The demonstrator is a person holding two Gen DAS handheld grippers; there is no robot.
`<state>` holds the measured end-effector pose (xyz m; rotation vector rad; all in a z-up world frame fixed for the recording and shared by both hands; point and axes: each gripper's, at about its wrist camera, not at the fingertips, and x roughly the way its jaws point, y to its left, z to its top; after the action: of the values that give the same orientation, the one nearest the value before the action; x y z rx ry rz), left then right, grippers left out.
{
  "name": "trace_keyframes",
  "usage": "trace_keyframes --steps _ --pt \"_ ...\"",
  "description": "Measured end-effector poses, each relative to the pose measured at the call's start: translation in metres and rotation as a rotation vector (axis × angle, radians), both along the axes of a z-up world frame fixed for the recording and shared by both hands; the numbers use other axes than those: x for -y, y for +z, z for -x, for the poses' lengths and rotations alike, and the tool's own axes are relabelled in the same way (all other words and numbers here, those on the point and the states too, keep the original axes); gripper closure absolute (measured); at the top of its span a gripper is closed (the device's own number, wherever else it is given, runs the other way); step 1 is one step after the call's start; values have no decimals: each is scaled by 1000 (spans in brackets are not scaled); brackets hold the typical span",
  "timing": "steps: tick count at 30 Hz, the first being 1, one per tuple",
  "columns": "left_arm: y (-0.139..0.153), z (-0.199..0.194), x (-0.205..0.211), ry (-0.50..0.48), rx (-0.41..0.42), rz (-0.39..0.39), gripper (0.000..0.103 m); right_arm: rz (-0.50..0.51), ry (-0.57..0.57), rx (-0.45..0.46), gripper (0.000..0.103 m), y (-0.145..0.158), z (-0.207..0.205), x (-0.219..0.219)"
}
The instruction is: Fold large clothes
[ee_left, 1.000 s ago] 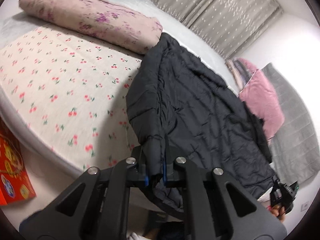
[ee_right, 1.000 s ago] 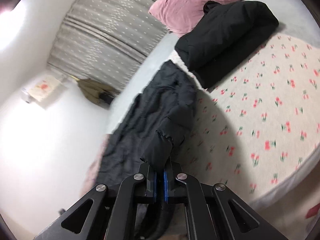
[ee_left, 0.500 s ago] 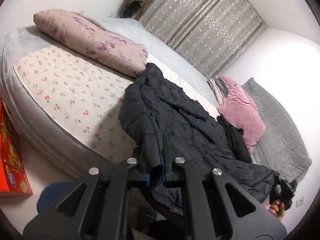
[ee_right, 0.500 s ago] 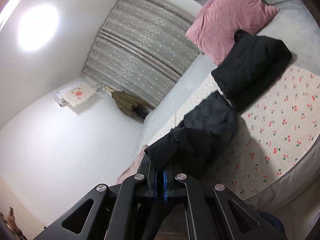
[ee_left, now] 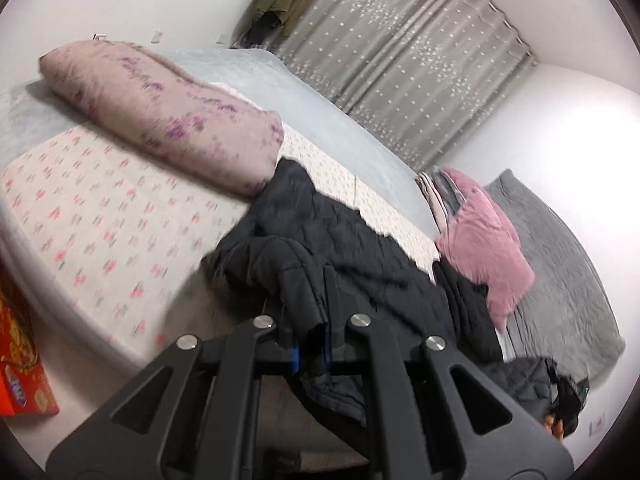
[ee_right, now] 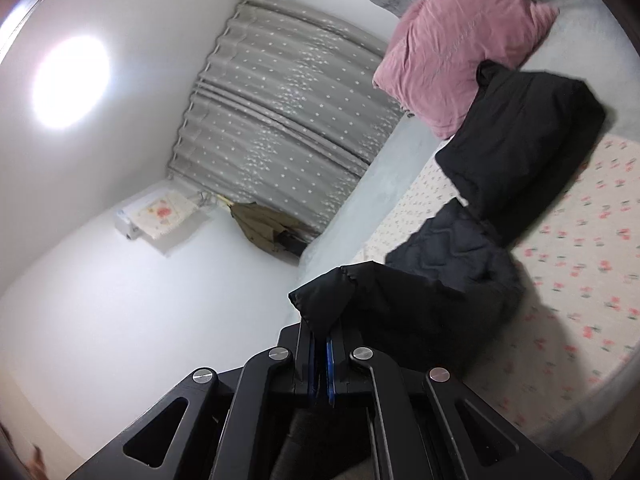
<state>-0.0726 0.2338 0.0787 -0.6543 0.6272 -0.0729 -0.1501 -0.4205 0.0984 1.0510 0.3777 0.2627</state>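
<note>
The left wrist view looks from beside the bed, close over its edge, across the jacket toward the curtain and pink cushion. The right wrist view is rolled sideways, near the jacket's other end, facing the same curtain. Both views share the jacket, the cushion, the curtain and the bed.

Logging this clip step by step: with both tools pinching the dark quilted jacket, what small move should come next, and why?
Probably carry both pinched edges forward over the bed and lay them down, making the fold. The left tool and right tool each grip the dark quilted jacket, lifted at the near edge while its far part rests bunched on the cherry-print sheet.
</note>
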Motion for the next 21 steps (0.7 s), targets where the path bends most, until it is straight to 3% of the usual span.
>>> trace_keyframes --steps 8,11,13,15,18,21 --pt "-2 -157 5 59 -126 144 89 -140 -88 -77 99 -14 -118 27" --pt "-17 -212 9 97 -165 154 76 -193 -129 -138 98 -38 -171 40" --pt "-35 -242 8 99 -186 160 57 -205 -160 -205 96 -57 -206 48" --pt "-57 -263 7 104 -200 153 45 -208 -182 -276 95 -76 -233 55" --pt "-79 -281 0 127 -246 97 41 -161 -157 -423 92 -117 -285 65" --pt "-87 -289 -14 127 -232 113 36 -124 -119 -533 90 -144 -310 75"
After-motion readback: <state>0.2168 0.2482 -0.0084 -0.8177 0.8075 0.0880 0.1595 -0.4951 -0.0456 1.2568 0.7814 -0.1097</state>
